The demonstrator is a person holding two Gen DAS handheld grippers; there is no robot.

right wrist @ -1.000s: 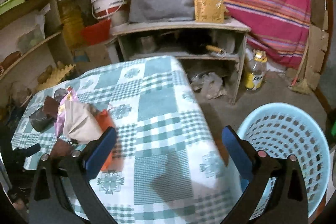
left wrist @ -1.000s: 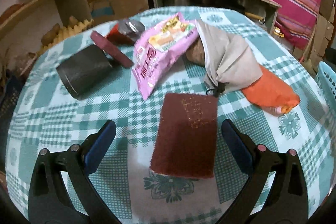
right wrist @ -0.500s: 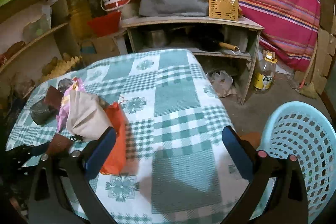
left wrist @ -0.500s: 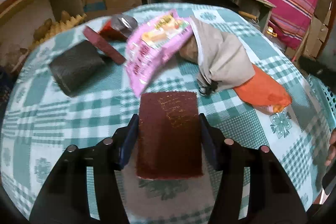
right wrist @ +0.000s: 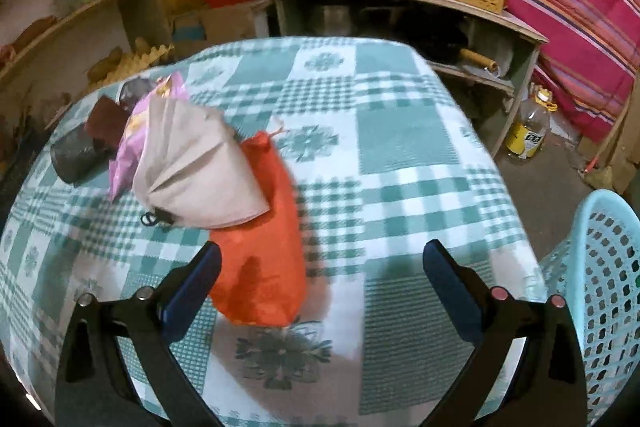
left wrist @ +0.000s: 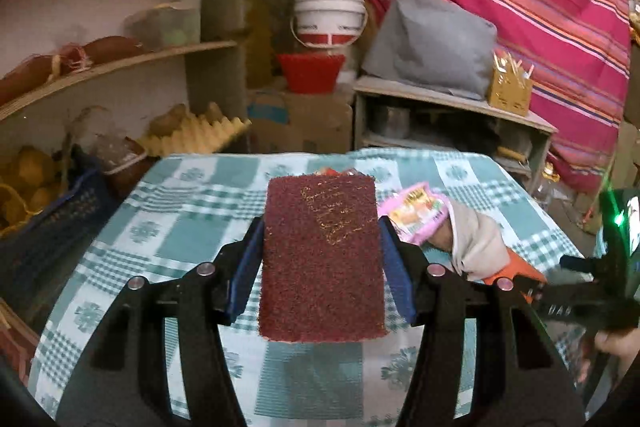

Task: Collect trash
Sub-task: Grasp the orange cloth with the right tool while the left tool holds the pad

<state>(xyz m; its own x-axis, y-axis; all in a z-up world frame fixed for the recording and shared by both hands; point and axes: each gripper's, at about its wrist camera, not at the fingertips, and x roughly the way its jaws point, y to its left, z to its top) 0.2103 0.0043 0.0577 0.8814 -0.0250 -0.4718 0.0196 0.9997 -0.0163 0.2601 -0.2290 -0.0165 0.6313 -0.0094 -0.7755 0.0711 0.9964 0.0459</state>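
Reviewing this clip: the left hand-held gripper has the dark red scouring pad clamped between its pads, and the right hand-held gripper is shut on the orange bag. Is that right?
Not quite. The left hand-held gripper does clamp the dark red scouring pad, but the right hand-held gripper is open and holds nothing. The right wrist view shows its jaws spread wide above the table, with the orange bag lying free on the checked cloth.
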